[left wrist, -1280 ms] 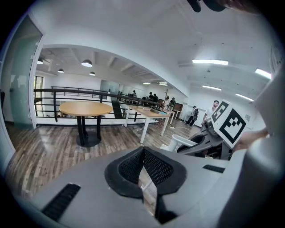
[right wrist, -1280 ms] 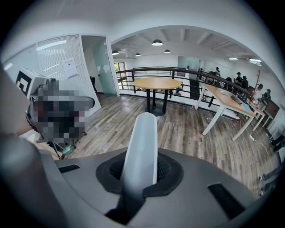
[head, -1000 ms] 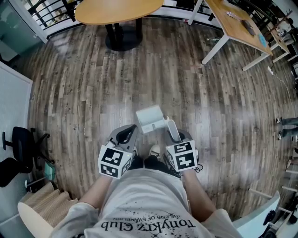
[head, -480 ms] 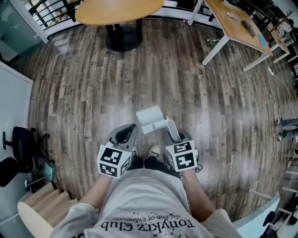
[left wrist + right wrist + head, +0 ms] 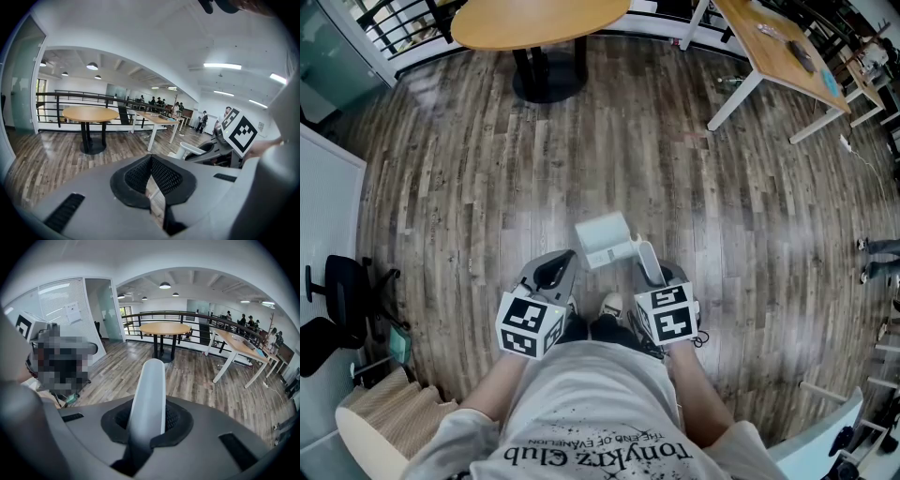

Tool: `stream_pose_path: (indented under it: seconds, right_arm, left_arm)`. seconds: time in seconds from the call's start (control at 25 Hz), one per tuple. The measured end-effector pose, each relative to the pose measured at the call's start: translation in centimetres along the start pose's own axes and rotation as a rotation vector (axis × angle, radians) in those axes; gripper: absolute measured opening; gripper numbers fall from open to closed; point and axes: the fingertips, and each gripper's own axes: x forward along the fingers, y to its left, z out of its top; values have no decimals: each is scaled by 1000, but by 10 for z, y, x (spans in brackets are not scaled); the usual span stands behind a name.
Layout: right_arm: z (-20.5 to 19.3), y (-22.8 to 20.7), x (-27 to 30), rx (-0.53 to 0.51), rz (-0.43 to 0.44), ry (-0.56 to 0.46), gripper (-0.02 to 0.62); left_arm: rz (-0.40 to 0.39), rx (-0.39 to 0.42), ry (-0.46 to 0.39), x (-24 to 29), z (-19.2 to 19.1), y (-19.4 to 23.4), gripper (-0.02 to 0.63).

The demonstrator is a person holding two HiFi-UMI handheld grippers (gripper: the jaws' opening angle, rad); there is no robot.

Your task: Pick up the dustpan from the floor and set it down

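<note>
A person stood on a grey-brown plank floor (image 5: 469,187), a two-jaw gripper in each hand. The right gripper (image 5: 650,272) (image 5: 147,420) had its jaws clamped on the pale handle of a white plastic dustpan (image 5: 602,240) (image 5: 149,394), which it held above the floor, just ahead of the person's feet. The left gripper (image 5: 553,272) (image 5: 150,161) sat beside the dustpan, jaws closed and empty. A round wooden table (image 5: 539,21) stood well beyond.

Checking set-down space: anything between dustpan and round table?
Nothing. In the head view, only bare floor lies between the dustpan and the round table.
</note>
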Motion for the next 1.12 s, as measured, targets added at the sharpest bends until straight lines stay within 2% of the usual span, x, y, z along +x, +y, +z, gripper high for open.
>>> stream_pose_path:
  seconds: [0.6, 1.12]
  right_arm:
    - [-4, -11, 19, 5, -4, 18, 61]
    - [-11, -25, 58, 9, -6, 47, 61]
  left_arm:
    - [1, -10, 22, 9, -5, 6, 23]
    - [14, -32, 40, 30, -12, 27, 23]
